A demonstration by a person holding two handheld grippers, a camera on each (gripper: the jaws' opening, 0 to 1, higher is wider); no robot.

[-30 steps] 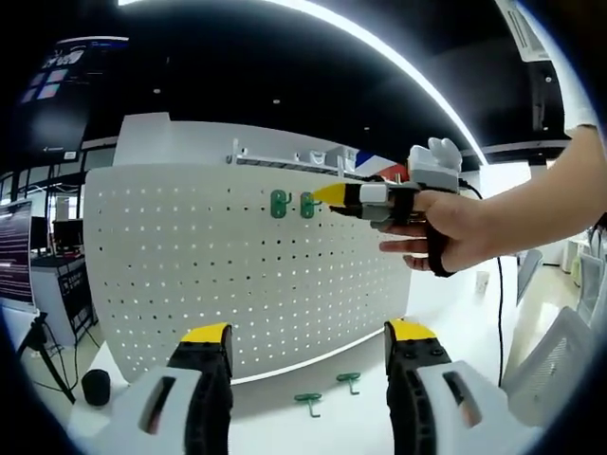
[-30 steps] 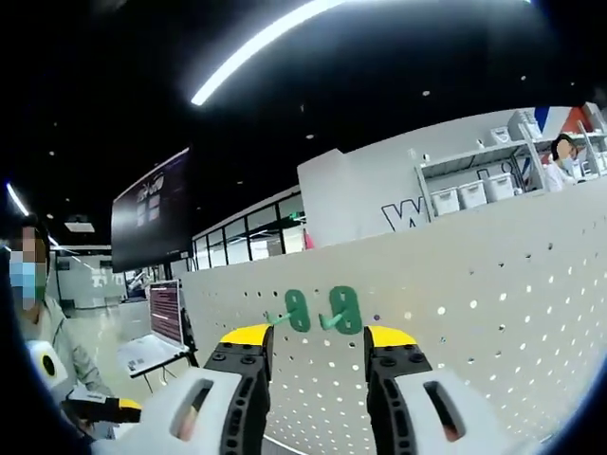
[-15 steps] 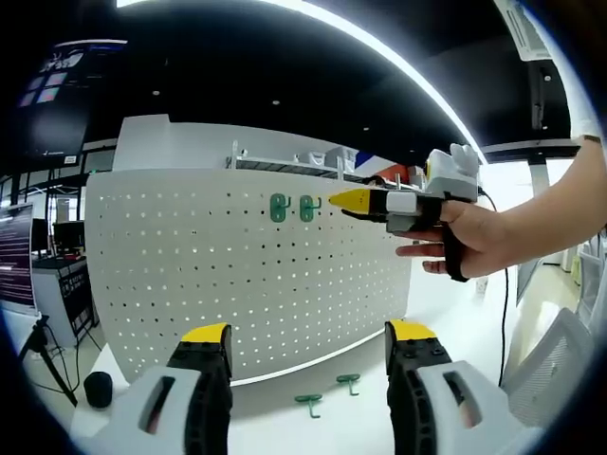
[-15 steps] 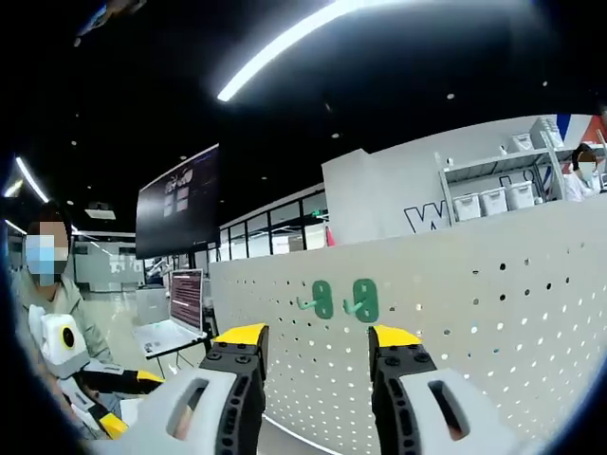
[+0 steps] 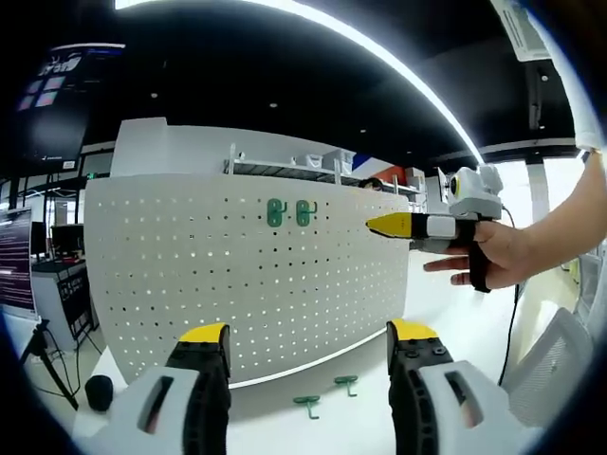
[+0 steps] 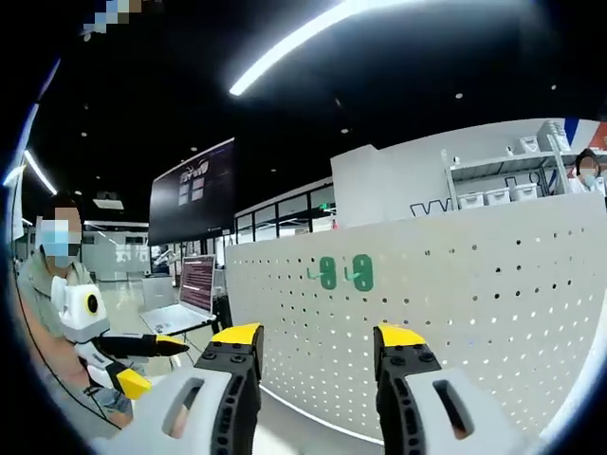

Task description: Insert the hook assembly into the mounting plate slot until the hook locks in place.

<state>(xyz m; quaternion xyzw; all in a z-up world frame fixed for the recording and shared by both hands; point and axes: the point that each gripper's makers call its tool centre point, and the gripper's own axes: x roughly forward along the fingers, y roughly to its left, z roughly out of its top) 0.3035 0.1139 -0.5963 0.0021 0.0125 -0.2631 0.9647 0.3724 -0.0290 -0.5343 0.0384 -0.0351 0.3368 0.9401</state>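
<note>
Hanging on the pegboard [image 6: 455,284], hooks [image 6: 345,273] sit beyond right tool [image 6: 318,341].

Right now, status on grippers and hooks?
Both grippers open, holding nothing. Two green hooks hang on the pegboard; two spare hooks lie on the table below. Nothing in the way.

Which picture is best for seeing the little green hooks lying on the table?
The left gripper view: two loose green hooks lie on the table below the pegboard. The right gripper view shows the hooks mounted on the pegboard instead.
</note>
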